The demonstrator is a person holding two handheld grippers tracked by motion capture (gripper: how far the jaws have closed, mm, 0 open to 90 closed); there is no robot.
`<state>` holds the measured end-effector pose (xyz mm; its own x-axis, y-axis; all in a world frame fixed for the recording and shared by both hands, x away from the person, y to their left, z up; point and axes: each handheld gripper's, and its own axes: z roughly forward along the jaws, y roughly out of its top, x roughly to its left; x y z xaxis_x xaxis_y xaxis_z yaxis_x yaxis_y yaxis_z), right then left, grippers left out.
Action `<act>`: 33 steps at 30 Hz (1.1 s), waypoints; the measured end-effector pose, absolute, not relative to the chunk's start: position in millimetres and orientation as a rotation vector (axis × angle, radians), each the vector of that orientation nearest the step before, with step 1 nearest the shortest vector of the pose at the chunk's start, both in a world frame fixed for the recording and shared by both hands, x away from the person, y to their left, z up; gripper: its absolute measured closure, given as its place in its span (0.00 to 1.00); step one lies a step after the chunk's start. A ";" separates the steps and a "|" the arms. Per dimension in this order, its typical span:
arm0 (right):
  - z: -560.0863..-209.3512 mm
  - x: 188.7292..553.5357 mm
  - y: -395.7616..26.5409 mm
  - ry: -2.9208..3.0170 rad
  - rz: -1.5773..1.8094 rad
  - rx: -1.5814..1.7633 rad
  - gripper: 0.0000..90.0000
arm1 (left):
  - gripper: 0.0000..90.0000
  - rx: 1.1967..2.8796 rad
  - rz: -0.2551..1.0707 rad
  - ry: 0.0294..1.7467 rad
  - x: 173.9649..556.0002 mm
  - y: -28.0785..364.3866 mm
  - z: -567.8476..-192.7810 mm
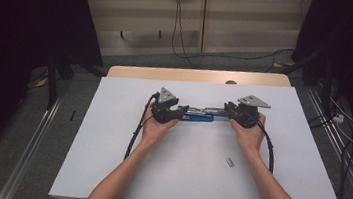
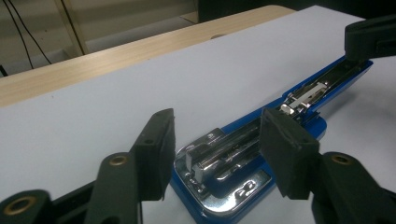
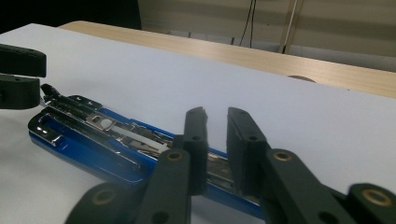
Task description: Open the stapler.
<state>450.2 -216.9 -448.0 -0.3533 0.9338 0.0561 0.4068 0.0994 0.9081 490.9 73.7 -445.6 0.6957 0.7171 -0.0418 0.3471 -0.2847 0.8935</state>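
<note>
Bare forearms, no sleeves; left gripper [image 1: 179, 114] and right gripper [image 1: 227, 110] black, brass-ringed screw holes, grey triangular top plates, black cables.

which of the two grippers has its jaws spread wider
The left gripper: in its own view its jaws stand well apart on either side of the blue stapler without touching it. The right gripper shows only a narrow gap between its jaws.

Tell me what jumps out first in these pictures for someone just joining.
A blue stapler, folded open flat with its chrome magazine exposed, lies mid-table on the white sheet between two hand-held grippers. The left gripper straddles one end with its pads clear of it, and the right gripper stands over the other end with a narrow gap between its pads. A small metal piece lies alone nearer the person.
</note>
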 end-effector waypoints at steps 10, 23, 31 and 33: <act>-447.1 449.3 -222.2 1.784 1.227 1.355 0.32 | 0.20 1.906 0.493 0.860 487.9 84.3 -434.3; -437.9 435.6 -225.2 1.850 1.240 1.294 0.10 | 0.05 1.906 0.434 0.855 471.7 100.2 -434.6; -434.2 419.6 -238.6 1.849 1.245 1.285 0.09 | 0.05 1.842 0.439 0.835 456.9 126.9 -430.6; -433.6 415.7 -241.6 1.839 1.257 1.293 0.09 | 0.04 1.839 0.449 0.834 453.7 131.9 -430.6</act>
